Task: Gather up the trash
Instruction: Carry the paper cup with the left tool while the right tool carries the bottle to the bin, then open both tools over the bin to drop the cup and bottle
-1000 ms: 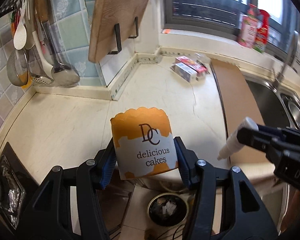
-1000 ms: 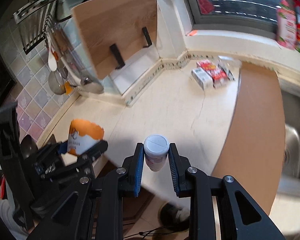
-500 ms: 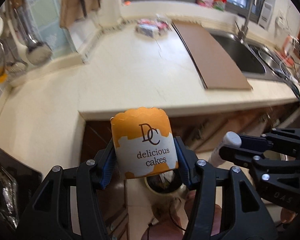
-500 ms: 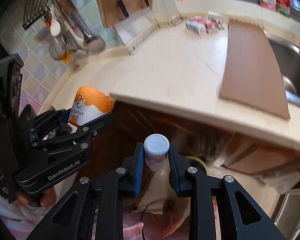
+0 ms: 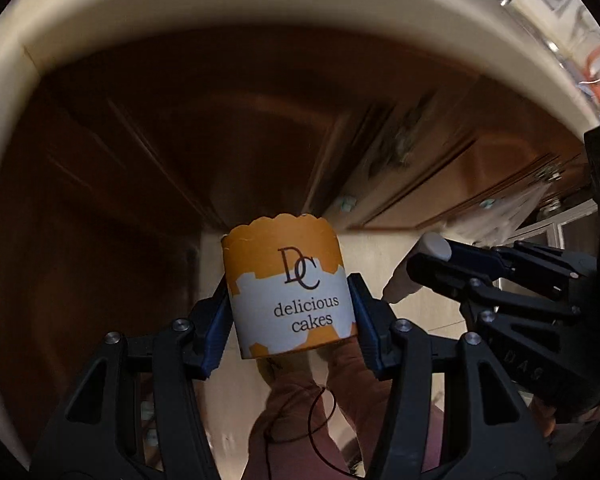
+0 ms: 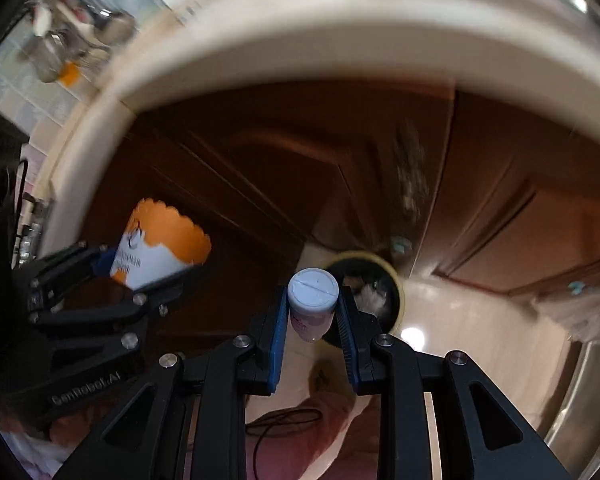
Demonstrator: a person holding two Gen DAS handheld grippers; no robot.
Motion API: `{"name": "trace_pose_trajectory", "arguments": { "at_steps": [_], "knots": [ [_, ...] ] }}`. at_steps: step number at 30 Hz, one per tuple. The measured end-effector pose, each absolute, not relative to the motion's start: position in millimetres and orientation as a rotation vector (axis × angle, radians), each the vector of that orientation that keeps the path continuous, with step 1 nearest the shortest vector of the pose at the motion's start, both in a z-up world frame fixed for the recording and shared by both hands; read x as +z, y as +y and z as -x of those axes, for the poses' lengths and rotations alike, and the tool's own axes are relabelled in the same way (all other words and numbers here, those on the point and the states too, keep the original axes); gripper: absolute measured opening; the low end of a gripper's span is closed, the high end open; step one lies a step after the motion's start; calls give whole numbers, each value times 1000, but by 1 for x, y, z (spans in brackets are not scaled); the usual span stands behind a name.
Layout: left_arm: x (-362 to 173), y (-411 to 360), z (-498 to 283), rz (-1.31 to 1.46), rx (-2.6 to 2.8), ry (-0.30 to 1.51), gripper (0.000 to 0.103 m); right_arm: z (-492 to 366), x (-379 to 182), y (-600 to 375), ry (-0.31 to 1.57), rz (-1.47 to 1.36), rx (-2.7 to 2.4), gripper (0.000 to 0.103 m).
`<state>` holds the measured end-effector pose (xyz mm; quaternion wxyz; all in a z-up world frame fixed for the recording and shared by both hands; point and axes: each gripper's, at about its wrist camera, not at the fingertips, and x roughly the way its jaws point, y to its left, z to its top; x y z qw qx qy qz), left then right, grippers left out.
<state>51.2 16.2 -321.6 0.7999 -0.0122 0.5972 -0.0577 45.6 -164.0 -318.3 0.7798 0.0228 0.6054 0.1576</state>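
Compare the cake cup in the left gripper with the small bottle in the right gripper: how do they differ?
The cake cup is wide, orange and white with a scalloped open rim; the small bottle is narrow, white and capped. The left gripper stands wider than the right gripper. Both are clamped between blue pads.

The left gripper [image 5: 290, 312] clamps an orange cake cup [image 5: 286, 290] below the counter edge [image 5: 220, 12], facing brown cabinet doors [image 5: 180, 140].

Cake cup [image 5: 288, 292] sits between the left tool [image 5: 290, 320] pads, small bottle [image 6: 312, 304] in the right tool [image 6: 312, 336]; bin [image 6: 370, 286] on the floor just beyond, cabinet doors [image 6: 300, 168] behind, tabletop [image 6: 300, 36] edge overhead.
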Motion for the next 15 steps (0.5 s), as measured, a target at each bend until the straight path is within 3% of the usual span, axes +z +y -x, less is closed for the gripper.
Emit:
{"name": "trace_pose_trajectory", "arguments": {
  "at_steps": [7,15],
  "knots": [
    [-445,20,-70,46,-117,1363,52,-58,-448,-183,1433,-51,315,24],
    [-548,30,-83,32,-100,1420,54,-70,-564,-187,1510,-38,296,24]
  ]
}}
